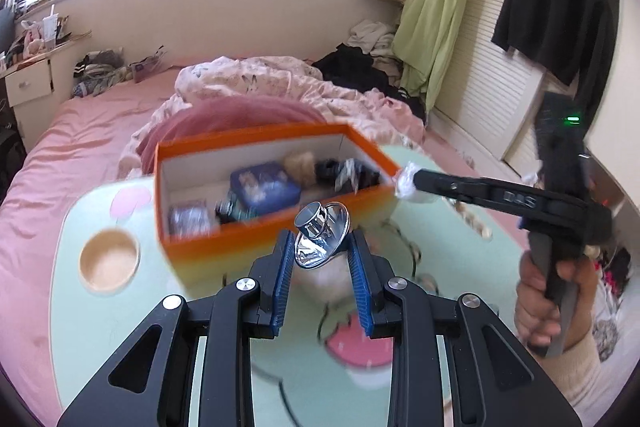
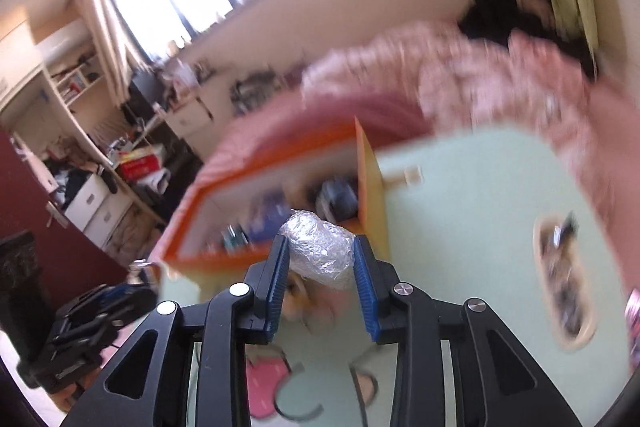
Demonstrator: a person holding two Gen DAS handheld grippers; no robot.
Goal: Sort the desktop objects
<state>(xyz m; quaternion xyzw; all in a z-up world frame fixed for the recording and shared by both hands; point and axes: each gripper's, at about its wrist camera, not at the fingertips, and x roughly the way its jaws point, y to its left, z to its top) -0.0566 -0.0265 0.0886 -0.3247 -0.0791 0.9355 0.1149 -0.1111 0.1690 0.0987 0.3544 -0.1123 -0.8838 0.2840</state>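
Left gripper (image 1: 320,247): I saw its blue pads pinching a shiny chrome funnel-shaped piece (image 1: 321,239), the wide flare clamped between the tips and the narrow neck pointing away from me.

Just beyond those tips sat the orange box (image 1: 276,233), open-topped, its near wall directly behind the chrome piece. Inside it I made out a blue tin (image 1: 266,187), a tan fluffy thing and some dark items, all blurred. The box rested on a pale green mat (image 1: 100,327) with a cartoon print. A small wooden bowl (image 1: 109,261) lay on the mat to the gripper's left, well apart from the box.

Right gripper (image 2: 322,259): its pads were closed on a wad wrapped in crinkled clear film (image 2: 320,251), held at the fingertips. No earlier frame to compare. In the left wrist view the same gripper (image 1: 406,183) came in from the right, its tips and the wad (image 1: 405,182) at the box's right corner, a hand (image 1: 548,307) squeezing the handle.

Past the right gripper's tips the box (image 2: 372,179) lay ahead and left; an oval dish (image 2: 564,279) sat to the right on the mat.
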